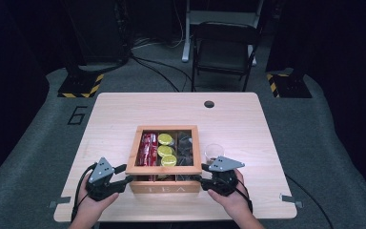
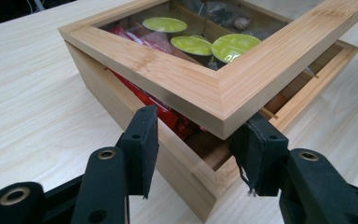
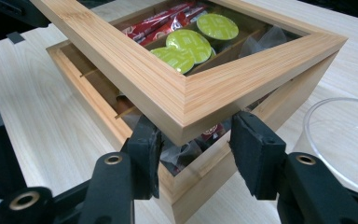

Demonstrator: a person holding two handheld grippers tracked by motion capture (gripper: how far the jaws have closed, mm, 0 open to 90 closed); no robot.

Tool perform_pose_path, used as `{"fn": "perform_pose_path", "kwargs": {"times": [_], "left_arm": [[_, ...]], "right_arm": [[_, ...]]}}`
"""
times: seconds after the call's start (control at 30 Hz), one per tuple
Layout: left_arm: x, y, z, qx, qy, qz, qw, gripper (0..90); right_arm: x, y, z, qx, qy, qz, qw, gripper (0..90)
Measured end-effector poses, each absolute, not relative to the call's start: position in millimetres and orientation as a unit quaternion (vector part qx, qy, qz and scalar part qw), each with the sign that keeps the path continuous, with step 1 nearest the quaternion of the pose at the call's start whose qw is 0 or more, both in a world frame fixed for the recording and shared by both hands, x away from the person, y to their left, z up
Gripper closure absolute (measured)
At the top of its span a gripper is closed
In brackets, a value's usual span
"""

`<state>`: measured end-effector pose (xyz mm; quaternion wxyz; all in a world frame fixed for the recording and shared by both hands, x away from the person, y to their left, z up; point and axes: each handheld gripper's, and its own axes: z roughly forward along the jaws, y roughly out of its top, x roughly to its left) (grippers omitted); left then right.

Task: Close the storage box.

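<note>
Your tea box (image 1: pixel 163 183) sits at the table's (image 1: pixel 114 114) near edge, straight between your hands. Its lid (image 1: pixel 164 129) is tilted up at the front, hinge at the far side. Each near lid corner pokes into a gripper: left gripper (image 2: pixel 198 140) and right gripper (image 3: pixel 193 140) both stand apart, jaws straddling the corner without pressing it. The lid's front edge runs from one gripper to the other, so both are equally near. A cup (image 1: pixel 214 151) stands just beside the box's right wall.
</note>
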<state>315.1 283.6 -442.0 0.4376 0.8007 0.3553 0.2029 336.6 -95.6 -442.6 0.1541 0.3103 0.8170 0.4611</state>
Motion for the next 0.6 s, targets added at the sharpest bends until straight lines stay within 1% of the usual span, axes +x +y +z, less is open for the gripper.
{"fn": "perform_pose_path", "kwargs": {"times": [0.6], "left_arm": [[312, 287, -457, 0.803, 0.367, 0.183, 0.431, 49.8]], "right_arm": [[335, -97, -451, 0.301, 0.83, 0.45, 0.135, 42.1]]}}
